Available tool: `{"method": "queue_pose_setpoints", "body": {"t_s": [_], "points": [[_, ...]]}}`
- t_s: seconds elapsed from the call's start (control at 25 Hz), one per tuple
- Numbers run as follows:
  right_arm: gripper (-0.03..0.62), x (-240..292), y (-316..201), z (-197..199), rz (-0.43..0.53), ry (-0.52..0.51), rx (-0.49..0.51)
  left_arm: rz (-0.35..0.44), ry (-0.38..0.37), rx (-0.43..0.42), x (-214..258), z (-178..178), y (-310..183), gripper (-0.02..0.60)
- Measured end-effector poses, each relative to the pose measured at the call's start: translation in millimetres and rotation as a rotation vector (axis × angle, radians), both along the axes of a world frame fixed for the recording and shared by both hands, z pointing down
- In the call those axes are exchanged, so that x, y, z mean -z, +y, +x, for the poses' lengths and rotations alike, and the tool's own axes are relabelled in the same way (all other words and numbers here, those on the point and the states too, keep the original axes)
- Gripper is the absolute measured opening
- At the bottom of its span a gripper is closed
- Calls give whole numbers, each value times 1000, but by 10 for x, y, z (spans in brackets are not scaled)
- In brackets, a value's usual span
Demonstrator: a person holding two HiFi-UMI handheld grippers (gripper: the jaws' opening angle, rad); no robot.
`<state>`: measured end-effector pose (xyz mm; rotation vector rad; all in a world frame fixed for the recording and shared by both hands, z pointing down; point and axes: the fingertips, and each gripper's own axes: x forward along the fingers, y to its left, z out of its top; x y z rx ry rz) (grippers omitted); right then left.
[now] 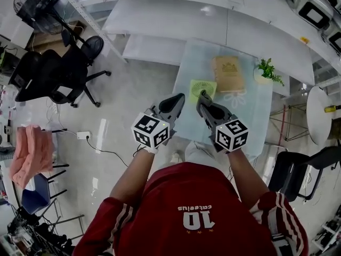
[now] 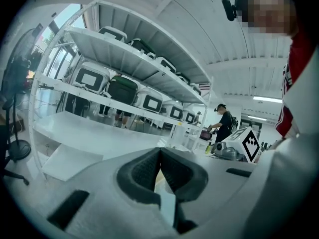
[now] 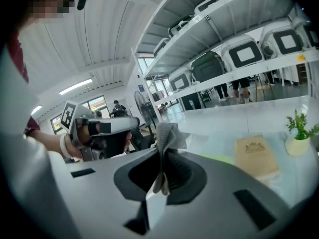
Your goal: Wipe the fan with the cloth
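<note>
R gripper (image 3: 162,164): clamped on cloth (image 3: 168,135).
L gripper (image 2: 159,159): jaws together, empty.
Next: lower cloth onto fan (image 1: 196,87), light strokes.

The red shirt (image 1: 160,207) bears a white 10, upside down here; the small word beside it and the book's (image 1: 228,73) cover print are unreadable.

We stand on a glossy pale floor (image 1: 133,89) — black office chairs (image 1: 69,68) at the left, a glass-topped table (image 1: 256,119) ahead, a round white table (image 1: 319,116) at right. White shelving (image 2: 124,66) runs along one side; strip lights (image 3: 75,87) glow overhead.
</note>
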<state>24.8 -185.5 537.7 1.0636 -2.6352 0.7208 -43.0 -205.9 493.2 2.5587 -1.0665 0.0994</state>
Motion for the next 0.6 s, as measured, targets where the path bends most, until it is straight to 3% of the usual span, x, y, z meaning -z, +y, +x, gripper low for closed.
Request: {"method": "queue_pose_setpoints", "body": {"t_s": [0.6], "points": [[12, -696, -413, -173, -87, 65, 79, -88, -11, 73, -413, -48, -321, 0]]}}
